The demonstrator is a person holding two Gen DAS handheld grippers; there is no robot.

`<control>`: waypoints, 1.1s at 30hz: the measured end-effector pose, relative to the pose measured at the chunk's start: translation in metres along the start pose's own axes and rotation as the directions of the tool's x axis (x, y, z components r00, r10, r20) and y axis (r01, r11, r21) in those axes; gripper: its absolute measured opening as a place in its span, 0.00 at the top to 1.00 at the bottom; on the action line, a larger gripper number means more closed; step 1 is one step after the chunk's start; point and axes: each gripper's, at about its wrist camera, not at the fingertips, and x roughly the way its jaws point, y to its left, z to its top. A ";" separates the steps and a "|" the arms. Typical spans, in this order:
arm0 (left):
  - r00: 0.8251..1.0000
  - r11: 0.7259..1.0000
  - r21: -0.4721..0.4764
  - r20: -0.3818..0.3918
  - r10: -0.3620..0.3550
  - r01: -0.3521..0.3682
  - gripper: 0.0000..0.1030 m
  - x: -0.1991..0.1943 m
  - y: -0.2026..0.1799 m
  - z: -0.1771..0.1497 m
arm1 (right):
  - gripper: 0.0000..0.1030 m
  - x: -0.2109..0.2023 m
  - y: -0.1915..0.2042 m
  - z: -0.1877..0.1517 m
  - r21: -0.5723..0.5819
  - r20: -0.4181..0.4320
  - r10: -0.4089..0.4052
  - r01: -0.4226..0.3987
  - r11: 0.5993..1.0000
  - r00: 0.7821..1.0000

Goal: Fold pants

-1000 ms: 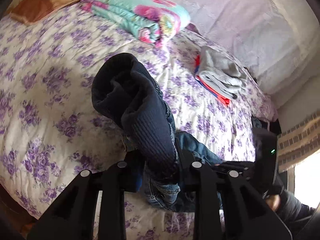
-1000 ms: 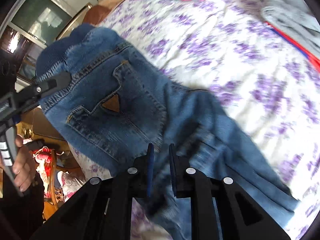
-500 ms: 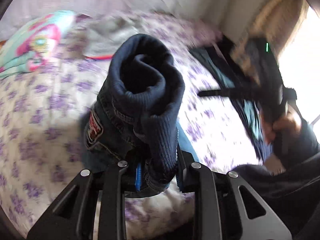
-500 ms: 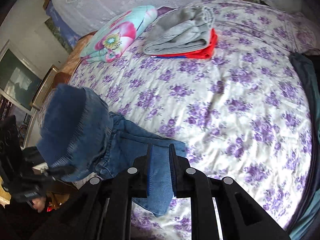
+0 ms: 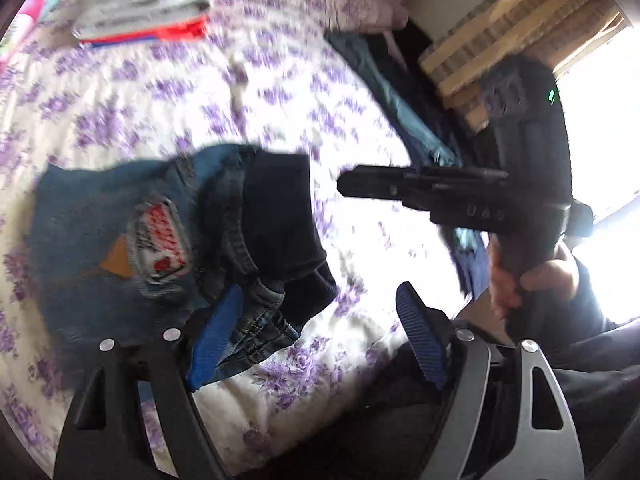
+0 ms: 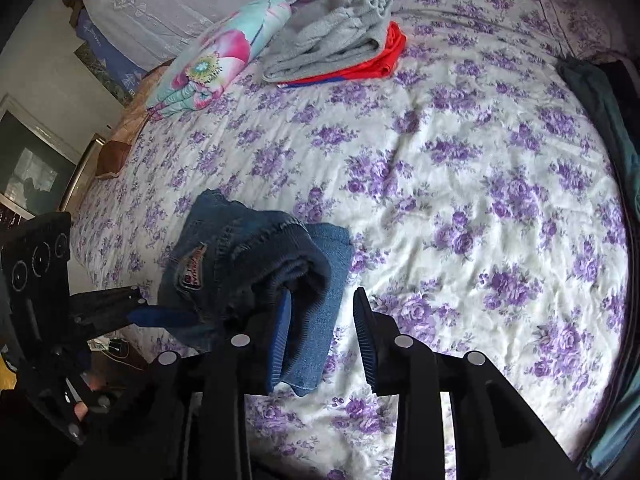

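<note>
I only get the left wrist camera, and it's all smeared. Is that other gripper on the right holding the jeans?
Observer: No. In the right wrist view the right gripper is open. Its jaws have just been opening, and a fold of the jeans lies loose between them, not pinched.
Operator: Anything else on the bed besides that grey pile at the back?
Observer: Yes. A folded turquoise blanket with a big pink flower lies right beside the grey clothes.
</note>
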 end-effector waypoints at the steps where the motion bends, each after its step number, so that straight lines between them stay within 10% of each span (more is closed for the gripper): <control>1: 0.999 1.000 -0.022 0.040 0.007 -0.006 0.26 -0.016 0.005 0.001 | 0.68 -0.006 0.006 0.003 -0.012 0.013 0.016 -0.016 1.000 1.000; 5: 0.982 0.984 -0.095 0.101 0.162 -0.152 0.26 -0.046 0.034 -0.001 | 0.68 -0.013 0.041 0.011 -0.088 0.027 0.121 -0.118 0.989 0.992; 9: 0.982 0.975 -0.171 0.105 0.159 -0.140 0.30 -0.039 0.060 0.009 | 0.68 0.015 0.072 0.012 -0.176 -0.028 0.165 -0.167 0.970 0.986; 14: 0.981 0.962 -0.212 0.053 0.185 -0.170 0.34 -0.004 0.072 0.016 | 0.73 0.055 0.047 -0.016 -0.163 -0.174 -0.023 -0.006 0.987 0.984; 26: 0.958 0.946 -0.159 0.003 0.286 -0.282 0.37 0.015 0.073 0.019 | 0.67 0.065 0.038 -0.013 -0.162 -0.280 -0.034 -0.012 0.987 0.959; 33: 0.943 0.929 -0.248 0.118 0.310 -0.274 0.37 -0.052 0.079 -0.016 | 0.51 0.027 0.095 0.050 -0.336 -0.136 -0.047 -0.002 0.942 0.990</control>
